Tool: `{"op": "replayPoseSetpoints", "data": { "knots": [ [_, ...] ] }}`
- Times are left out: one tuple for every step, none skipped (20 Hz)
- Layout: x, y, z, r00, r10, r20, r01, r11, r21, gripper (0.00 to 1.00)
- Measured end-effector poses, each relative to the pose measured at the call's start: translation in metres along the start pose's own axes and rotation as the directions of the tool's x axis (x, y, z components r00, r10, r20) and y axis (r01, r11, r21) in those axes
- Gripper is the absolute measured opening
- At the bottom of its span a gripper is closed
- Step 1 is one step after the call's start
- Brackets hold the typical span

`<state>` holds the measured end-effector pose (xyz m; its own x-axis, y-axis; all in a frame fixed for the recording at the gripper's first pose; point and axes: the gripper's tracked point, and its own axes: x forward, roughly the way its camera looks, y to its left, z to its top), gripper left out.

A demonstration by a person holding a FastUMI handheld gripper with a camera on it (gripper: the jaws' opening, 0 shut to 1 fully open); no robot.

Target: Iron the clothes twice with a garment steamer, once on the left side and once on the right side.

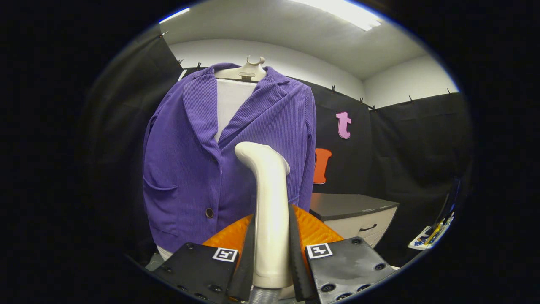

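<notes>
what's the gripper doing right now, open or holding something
Gripper: shut on the cream plastic garment steamer handle, both fingers pressing its sides, its head just ahead of the purple corduroy jacket.

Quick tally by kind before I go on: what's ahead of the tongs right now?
Garments: 1, purple jacket
Mannequin forms: 1, white bust
Steamers: 1, steamer handle, tongs shut on it
Furniture: 1, drawer cabinet
Total: 4

The gripper [271, 253] has two flat finger plates studded with round screws. Each plate carries a small square black-and-white marker near its inner top corner. Ribbed pads [296, 249] line the plates' inner edges.
</notes>
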<state>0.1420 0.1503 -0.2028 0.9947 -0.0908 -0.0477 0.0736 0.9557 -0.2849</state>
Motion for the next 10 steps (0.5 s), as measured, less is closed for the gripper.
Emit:
{"op": "replayPoseSetpoints", "data": {
  "knots": [
    [-0.002,0.000,-0.005,1.000,0.001,-0.008,-0.001,1.000,-0.001,0.46],
    [-0.003,-0.001,-0.010,1.000,0.001,-0.017,-0.002,1.000,-0.002,0.46],
    [-0.004,0.000,-0.014,1.000,0.002,-0.025,-0.003,1.000,-0.004,0.46],
    [-0.006,0.000,-0.019,0.999,0.003,-0.033,-0.003,1.000,-0.005,0.46],
    [-0.007,0.000,-0.023,0.999,0.004,-0.043,-0.005,1.000,-0.006,0.46],
    [-0.007,0.001,-0.027,0.999,0.006,-0.050,-0.006,1.000,-0.007,0.46],
    [-0.010,0.001,-0.031,0.998,0.007,-0.056,-0.007,1.000,-0.010,0.46],
    [-0.012,0.001,-0.035,0.998,0.008,-0.063,-0.008,1.000,-0.012,0.46],
    [-0.014,0.001,-0.040,0.998,0.008,-0.069,-0.009,1.000,-0.013,0.46],
    [-0.015,0.002,-0.045,0.997,0.007,-0.076,-0.009,1.000,-0.017,0.46]
  ]
}}
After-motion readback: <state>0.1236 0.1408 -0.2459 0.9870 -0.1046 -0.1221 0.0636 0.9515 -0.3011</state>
